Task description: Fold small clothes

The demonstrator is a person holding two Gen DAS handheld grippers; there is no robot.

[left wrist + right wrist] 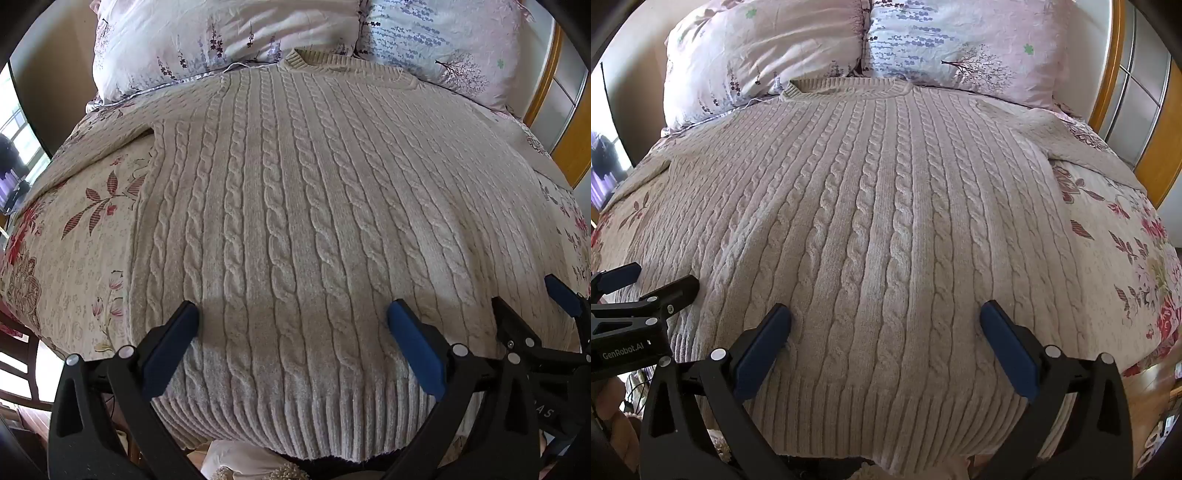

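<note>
Lying flat and face-up on the bed (85, 258), a cream cable-knit sweater (295, 206) spreads with its neckline toward two floral pillows (768, 55) and its ribbed hem at the near edge. Left claw (291, 321) hangs above the hem with its blue-padded fingers (177, 332) spread wide, nothing between them. Right claw (884, 321) hangs just beside it over the same hem, equally wide apart and empty.

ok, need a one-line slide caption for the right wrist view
Open right gripper poised over the hem end of a cream cable-knit sweater spread flat on a floral bedspread, left gripper alongside.
</note>
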